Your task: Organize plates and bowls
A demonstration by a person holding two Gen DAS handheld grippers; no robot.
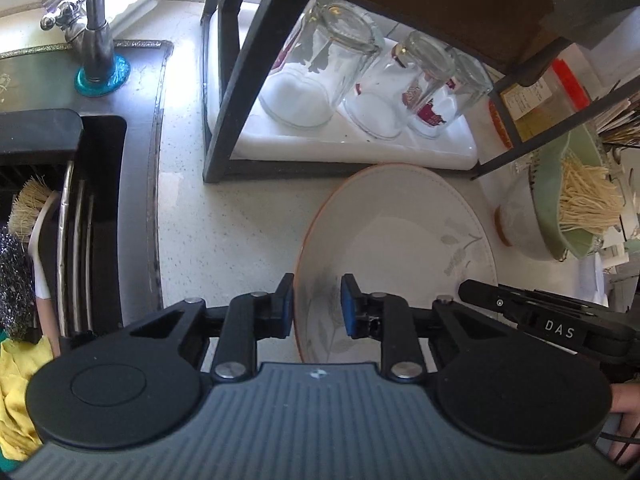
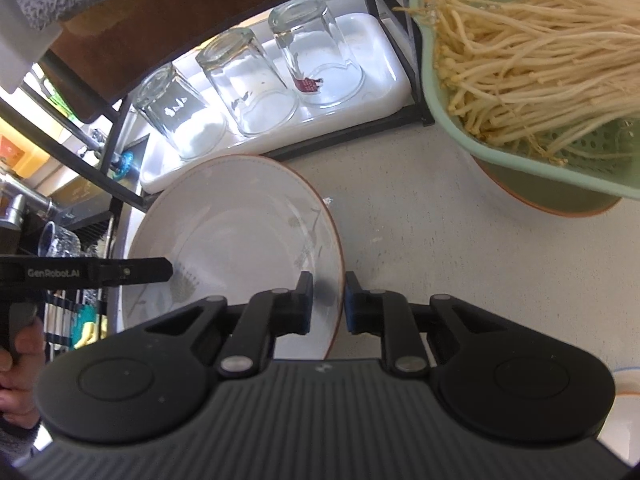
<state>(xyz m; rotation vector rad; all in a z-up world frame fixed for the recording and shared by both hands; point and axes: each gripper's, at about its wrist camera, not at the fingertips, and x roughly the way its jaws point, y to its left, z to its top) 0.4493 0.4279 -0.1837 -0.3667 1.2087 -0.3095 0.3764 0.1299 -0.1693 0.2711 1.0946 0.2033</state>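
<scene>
Left claw straddles the near-left rim of a round white plate with an orange edge and grey leaf print, blue pads on either side of the rim; whether they press it I cannot tell. Right claw is clenched on the same plate's opposite rim, one finger over the plate face, one outside. Plate rests on the pale speckled surface, its far edge just beside a black metal rack frame. Under that frame a white tray carries three clear glasses turned upside down. Right of the plate, a pale green colander heaped with enoki mushrooms sits in an orange-rimmed bowl, overhanging the surface. To the left: dark sink, chrome tap, bristle brush, steel scourer, yellow cloth.
</scene>
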